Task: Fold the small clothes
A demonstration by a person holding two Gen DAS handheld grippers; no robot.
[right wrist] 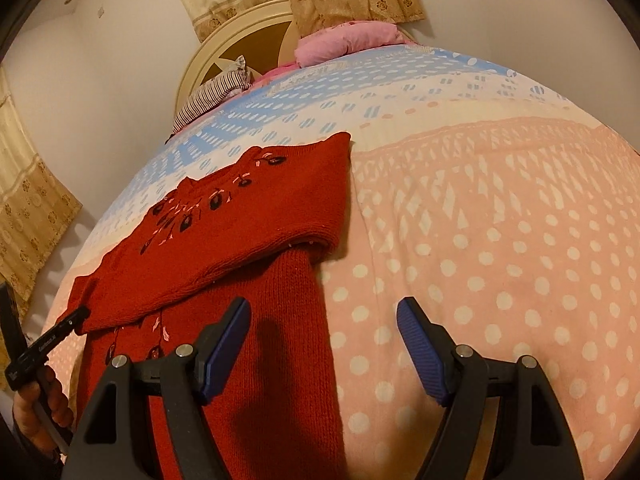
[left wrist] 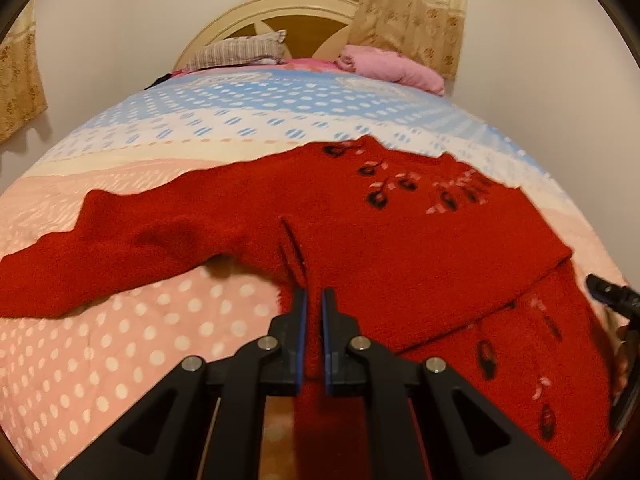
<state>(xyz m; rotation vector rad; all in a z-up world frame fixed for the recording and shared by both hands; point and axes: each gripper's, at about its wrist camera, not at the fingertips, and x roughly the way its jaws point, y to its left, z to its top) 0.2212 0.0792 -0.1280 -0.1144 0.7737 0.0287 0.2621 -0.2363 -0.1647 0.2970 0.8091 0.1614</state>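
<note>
The left gripper (left wrist: 315, 300) had its jaws drawn close together with a strip of red knit running between the blue pads, so it appeared to be pinching the sweater (left wrist: 380, 232) near the seam at the armpit. From there the unfolded sleeve (left wrist: 120, 256) ran out toward nine o'clock across the bedspread (left wrist: 120, 360), while the body with its dark flower embroidery spread toward two o'clock.

The right gripper (right wrist: 324, 320) stood wide apart, holding nothing, hovering with one finger over the red knit and the other over the pink spotted bedspread. In that view the sweater lay from seven o'clock up to eleven o'clock, with the other sleeve already turned across the chest, its folded edge running diagonally above the lower body.

The sweater looked like a thick, soft, fuzzy knit: limp, fairly light, not fragile, and grippy enough that the pads should not slip. It would likely sag and stretch if lifted by a single layer, so a hold at a seam, cuff or hem seemed safest. The loose sleeve's cuff end, at nine o'clock in the left view, seemed the natural place to take hold for bringing it over the chest.

A pink pillow (left wrist: 396, 68) and a striped pillow (left wrist: 236, 52) lay by the headboard at twelve o'clock, well apart from the work.
</note>
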